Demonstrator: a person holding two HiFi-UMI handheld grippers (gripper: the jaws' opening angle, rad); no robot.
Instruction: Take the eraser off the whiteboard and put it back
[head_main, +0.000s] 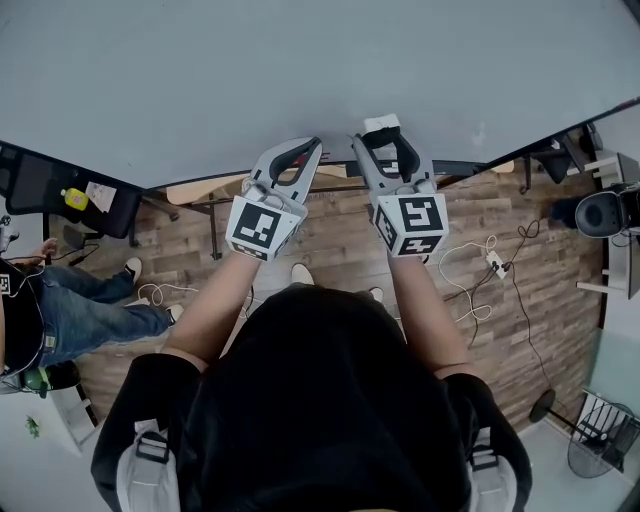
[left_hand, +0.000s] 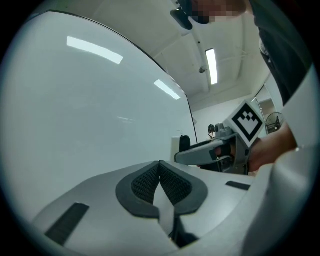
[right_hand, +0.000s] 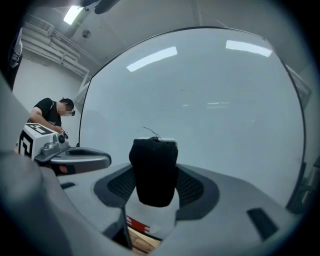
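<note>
The whiteboard (head_main: 300, 70) fills the far side of the head view and stands close in front of both grippers. My right gripper (head_main: 385, 140) is shut on the eraser (head_main: 381, 124), a white block with a black felt face. In the right gripper view the eraser (right_hand: 153, 170) stands upright between the pads, felt side toward the camera, just short of the whiteboard (right_hand: 210, 100). My left gripper (head_main: 308, 150) is beside it on the left, jaws shut with nothing in them. Its pads (left_hand: 172, 185) meet in the left gripper view, where the right gripper (left_hand: 220, 150) and the eraser (left_hand: 179, 145) show to the right.
A seated person in jeans (head_main: 80, 310) is at the left, next to a black stand (head_main: 60, 190). Cables (head_main: 480, 260) lie on the wooden floor at the right. The whiteboard's frame legs (head_main: 212, 225) stand below the board. A fan (head_main: 600, 435) sits at bottom right.
</note>
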